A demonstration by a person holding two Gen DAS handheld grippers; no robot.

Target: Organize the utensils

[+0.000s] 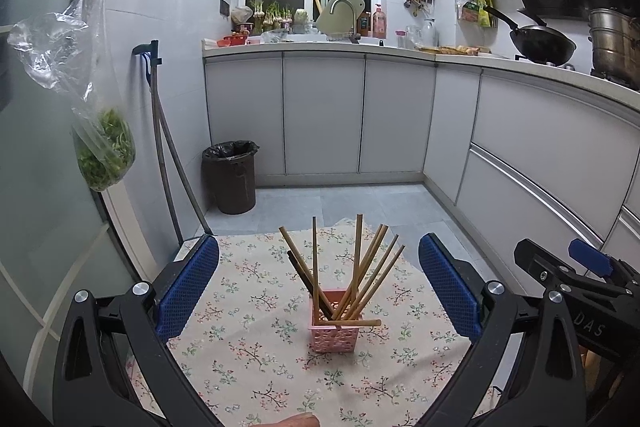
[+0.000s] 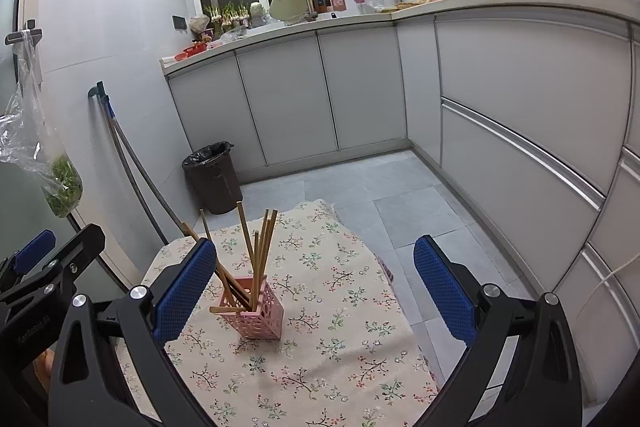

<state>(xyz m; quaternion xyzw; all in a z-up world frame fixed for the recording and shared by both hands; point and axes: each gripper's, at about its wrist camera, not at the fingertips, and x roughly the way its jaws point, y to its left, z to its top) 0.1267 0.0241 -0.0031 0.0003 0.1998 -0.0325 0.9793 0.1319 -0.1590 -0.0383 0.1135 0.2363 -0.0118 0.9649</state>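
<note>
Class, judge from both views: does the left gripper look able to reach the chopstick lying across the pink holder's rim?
Probably yes: the left gripper is open and faces the chopstick on the pink holder, with nothing between.

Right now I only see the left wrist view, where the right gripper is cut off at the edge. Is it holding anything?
Observer: No. The right gripper is open, with nothing between its fingers.
Operator: Is the pink holder centred in front of it?
Observer: No. The pink holder stands off-centre, close beside that gripper's left finger, leaving bare tablecloth across the rest of the gap.
</note>
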